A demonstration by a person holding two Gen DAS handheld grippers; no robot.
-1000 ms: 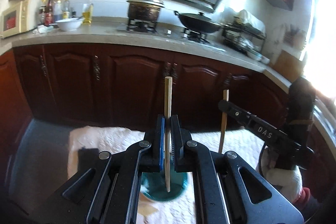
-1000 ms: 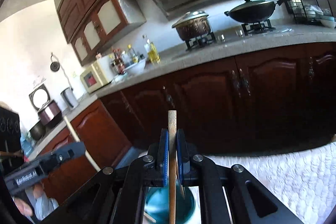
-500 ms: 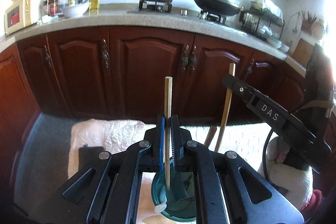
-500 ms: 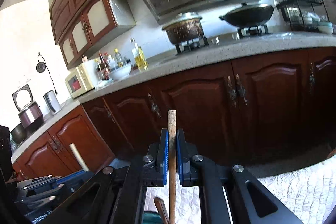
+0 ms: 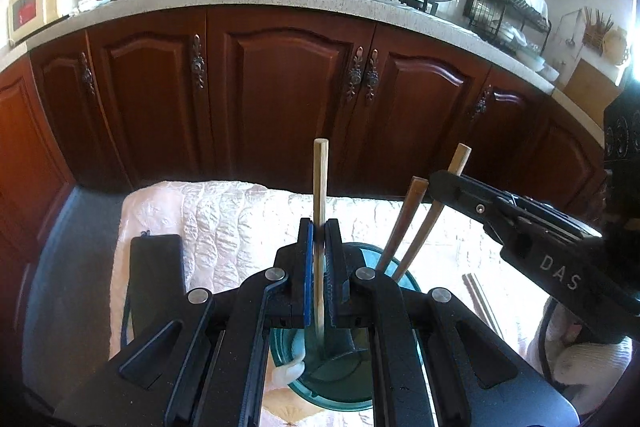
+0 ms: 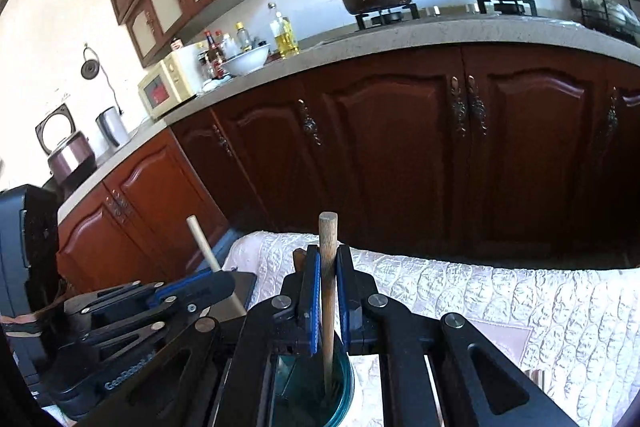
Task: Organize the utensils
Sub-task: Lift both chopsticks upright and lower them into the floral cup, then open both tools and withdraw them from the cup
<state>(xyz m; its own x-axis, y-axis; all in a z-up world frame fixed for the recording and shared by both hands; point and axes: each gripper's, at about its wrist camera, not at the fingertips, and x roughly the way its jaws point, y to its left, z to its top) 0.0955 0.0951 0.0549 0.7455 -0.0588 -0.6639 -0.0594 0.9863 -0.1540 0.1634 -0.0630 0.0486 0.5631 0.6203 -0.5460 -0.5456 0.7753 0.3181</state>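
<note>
My left gripper [image 5: 319, 231] is shut on a pale wooden chopstick [image 5: 320, 187] held upright, its lower end inside a teal glass cup [image 5: 340, 383] below the jaws. My right gripper [image 6: 328, 263] is shut on a brown wooden chopstick [image 6: 328, 239], also upright, its tip down in the same teal cup [image 6: 320, 387]. In the left wrist view the right gripper [image 5: 444, 187] comes in from the right, holding its chopstick [image 5: 460, 157] beside a darker stick [image 5: 404, 219] that stands in the cup. In the right wrist view the left gripper [image 6: 208, 287] sits at the lower left.
The cup stands on a white quilted cloth [image 5: 224, 215] over a table. A black flat object [image 5: 156, 267] lies on the cloth at the left. More chopsticks [image 5: 480, 303] lie on the cloth at the right. Dark red kitchen cabinets [image 5: 280, 87] stand behind.
Both grippers have tilted and lowered toward the cup. The two chopsticks now reach down into it, and the right gripper has come closer to the left one.
</note>
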